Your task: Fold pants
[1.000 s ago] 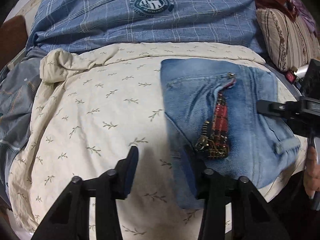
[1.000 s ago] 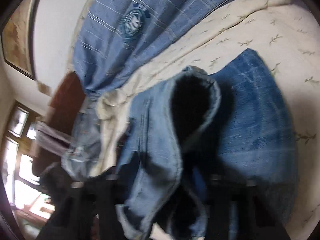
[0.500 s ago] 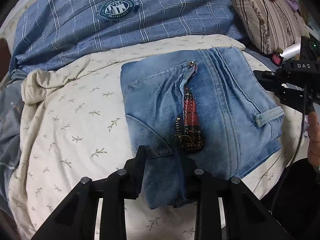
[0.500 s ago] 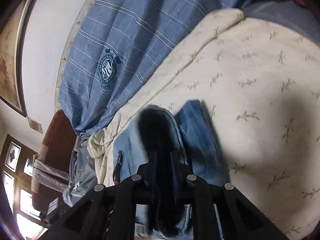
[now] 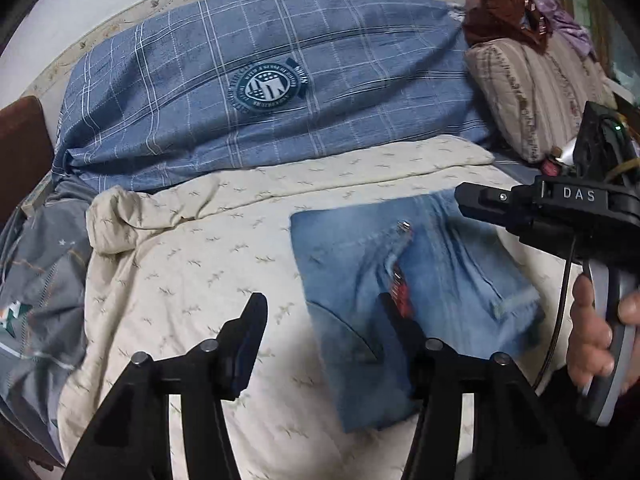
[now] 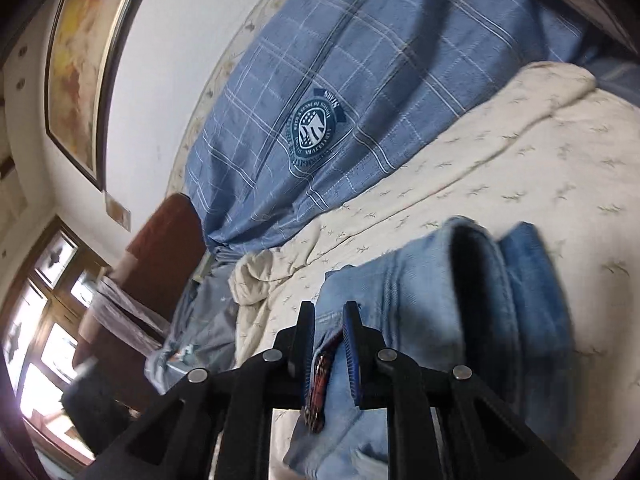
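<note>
The folded blue jeans (image 5: pixel 408 296) lie on the cream bedsheet (image 5: pixel 208 280), with a red plaid lining showing at the fly. My left gripper (image 5: pixel 324 320) is open above the sheet; its right finger (image 5: pixel 400 320) overlaps the jeans' left part, its left finger is over bare sheet. My right gripper (image 6: pixel 328 320) has its jaws nearly closed with a strip of the jeans' denim (image 6: pixel 400 300) between them. The right gripper's body also shows at the right of the left wrist view (image 5: pixel 560 208), held by a hand.
A blue plaid pillow (image 5: pixel 260 84) with a round badge lies at the bed's head. A striped cushion (image 5: pixel 532 92) sits at the far right. Grey bedding (image 5: pixel 36 280) hangs off the left side. A framed picture (image 6: pixel 76 60) and a window (image 6: pixel 36 320) show in the right wrist view.
My left gripper has opened wider, let go of the jeans' corner and pulled back. My right gripper has shifted along the jeans and now pinches denim near the fly.
</note>
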Available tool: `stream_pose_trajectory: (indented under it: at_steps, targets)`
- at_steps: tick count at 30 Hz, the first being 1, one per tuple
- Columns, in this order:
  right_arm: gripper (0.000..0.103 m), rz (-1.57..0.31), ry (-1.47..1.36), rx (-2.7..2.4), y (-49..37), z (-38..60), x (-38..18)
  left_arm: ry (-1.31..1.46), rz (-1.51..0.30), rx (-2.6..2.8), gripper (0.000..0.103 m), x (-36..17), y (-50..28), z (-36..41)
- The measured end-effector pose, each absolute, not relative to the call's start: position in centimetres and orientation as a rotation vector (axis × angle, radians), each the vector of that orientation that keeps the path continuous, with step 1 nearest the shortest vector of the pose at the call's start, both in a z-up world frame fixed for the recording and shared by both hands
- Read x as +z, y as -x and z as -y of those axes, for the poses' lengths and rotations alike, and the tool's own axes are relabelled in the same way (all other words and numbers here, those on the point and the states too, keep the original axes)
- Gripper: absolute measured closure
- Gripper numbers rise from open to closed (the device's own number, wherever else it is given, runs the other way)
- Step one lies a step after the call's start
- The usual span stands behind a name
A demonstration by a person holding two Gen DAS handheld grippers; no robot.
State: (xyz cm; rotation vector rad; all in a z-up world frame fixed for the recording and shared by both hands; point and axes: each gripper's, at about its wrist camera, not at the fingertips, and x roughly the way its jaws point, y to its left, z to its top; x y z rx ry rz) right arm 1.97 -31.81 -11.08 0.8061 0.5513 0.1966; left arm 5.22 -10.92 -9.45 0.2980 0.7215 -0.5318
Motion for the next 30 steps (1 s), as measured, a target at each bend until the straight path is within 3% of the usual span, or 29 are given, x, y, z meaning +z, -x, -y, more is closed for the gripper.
stream_pose_trajectory:
  at_steps: [9, 17, 23, 25, 30]
  targets:
    - [0.087, -0.675, -0.951, 0.094, -6.4, 35.7, -15.0, -0.249, -0.861, -0.485, 0.046, -12.7, -12.1, 16.2]
    - [0.092, -0.873, -1.003, 0.107, -8.6, 37.6, -19.1, -0.383, -0.921, -0.446, 0.046, -15.7, -14.6, 20.9]
    - [0.092, -0.844, -1.010, 0.131, -7.8, 37.7, -18.7, -0.370, -0.979, -0.428, 0.045, -15.5, -15.2, 20.6]
    - [0.088, -0.811, -0.977, 0.150, -6.8, 37.4, -17.4, -0.312, -0.988, -0.445, 0.045, -14.3, -14.5, 19.1]
    - [0.086, -0.711, -0.907, 0.271, -1.3, 36.0, -14.5, -0.316, -0.901, -0.480, 0.045, -11.5, -9.3, 15.3]
